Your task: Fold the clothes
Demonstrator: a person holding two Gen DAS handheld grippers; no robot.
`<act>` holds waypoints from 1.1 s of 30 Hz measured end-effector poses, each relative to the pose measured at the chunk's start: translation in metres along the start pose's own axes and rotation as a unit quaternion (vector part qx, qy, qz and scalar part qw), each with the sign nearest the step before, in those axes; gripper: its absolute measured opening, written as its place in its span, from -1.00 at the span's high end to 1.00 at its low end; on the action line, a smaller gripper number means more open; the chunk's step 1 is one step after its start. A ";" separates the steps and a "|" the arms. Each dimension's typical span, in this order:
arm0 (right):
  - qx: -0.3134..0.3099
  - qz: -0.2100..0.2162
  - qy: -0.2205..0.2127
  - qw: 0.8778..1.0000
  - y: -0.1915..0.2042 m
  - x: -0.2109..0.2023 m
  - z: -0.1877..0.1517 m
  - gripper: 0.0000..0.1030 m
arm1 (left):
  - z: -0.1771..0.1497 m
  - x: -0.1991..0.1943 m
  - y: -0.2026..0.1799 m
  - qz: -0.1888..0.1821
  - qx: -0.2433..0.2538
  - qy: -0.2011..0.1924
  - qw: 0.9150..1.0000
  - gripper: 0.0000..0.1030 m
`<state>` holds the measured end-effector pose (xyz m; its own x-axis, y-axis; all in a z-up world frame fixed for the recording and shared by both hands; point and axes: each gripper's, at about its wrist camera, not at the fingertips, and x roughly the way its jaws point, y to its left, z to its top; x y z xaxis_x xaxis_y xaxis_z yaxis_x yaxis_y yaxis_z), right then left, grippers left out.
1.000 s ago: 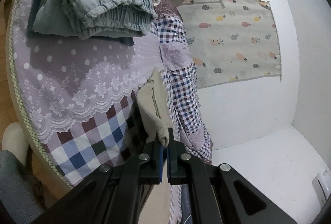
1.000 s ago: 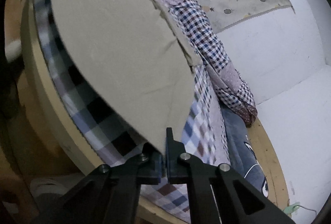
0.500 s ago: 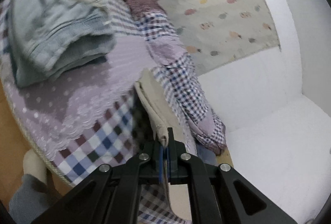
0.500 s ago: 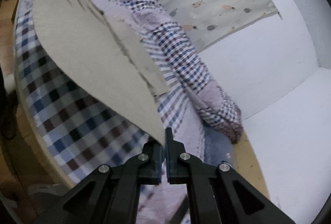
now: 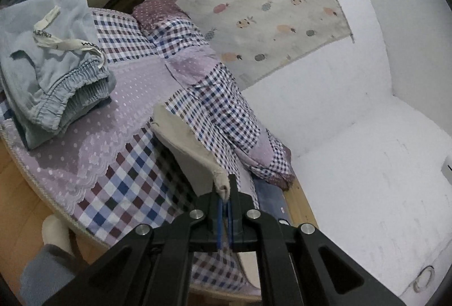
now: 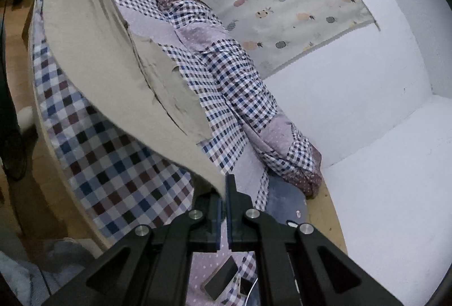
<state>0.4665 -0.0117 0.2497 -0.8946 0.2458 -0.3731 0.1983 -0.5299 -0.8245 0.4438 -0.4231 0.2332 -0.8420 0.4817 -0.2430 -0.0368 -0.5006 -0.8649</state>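
A beige garment (image 6: 93,51) hangs lifted above the bed, stretched between both grippers. My right gripper (image 6: 224,204) is shut on one corner of it, and the cloth sweeps up and to the left across the right wrist view. In the left wrist view the same beige garment (image 5: 186,145) shows edge-on, with my left gripper (image 5: 225,207) shut on a bunched corner. A folded light-blue garment (image 5: 48,74) with a drawstring lies on the bed at the left.
The bed carries a checked sheet (image 5: 124,187) with a lilac lace cover (image 5: 93,136). A rolled checked quilt (image 6: 234,85) lies along the white wall. A phone (image 6: 221,280) rests on the bed near me. A pineapple-print cloth (image 5: 271,12) hangs on the wall. Wooden floor (image 5: 17,198) lies at the left.
Both grippers have risen, lifting the beige garment off the bed. More of the bed, quilt and wall now shows in both views. Each grip has stayed shut.
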 end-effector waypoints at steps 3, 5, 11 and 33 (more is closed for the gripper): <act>0.007 -0.007 -0.001 1.000 -0.009 -0.026 -0.002 1.00 | -0.005 -0.023 -0.010 -0.009 0.003 -0.003 1.000 0.99; 0.010 -0.015 0.001 1.000 -0.015 -0.045 -0.002 1.00 | -0.008 -0.037 -0.019 -0.016 0.011 -0.007 1.000 0.99; 0.003 -0.036 0.020 0.999 -0.036 -0.086 -0.002 1.00 | -0.012 -0.076 -0.045 -0.057 0.021 -0.011 0.998 0.99; 0.048 0.037 0.055 0.997 -0.112 0.046 0.040 1.00 | 0.096 0.095 -0.064 0.020 0.013 0.028 0.999 0.99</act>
<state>0.3873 0.0262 0.3419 -0.8283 0.2888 -0.4801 0.2175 -0.6239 -0.7506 0.3148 -0.4143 0.3078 -0.8120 0.4994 -0.3021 -0.0178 -0.5385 -0.8425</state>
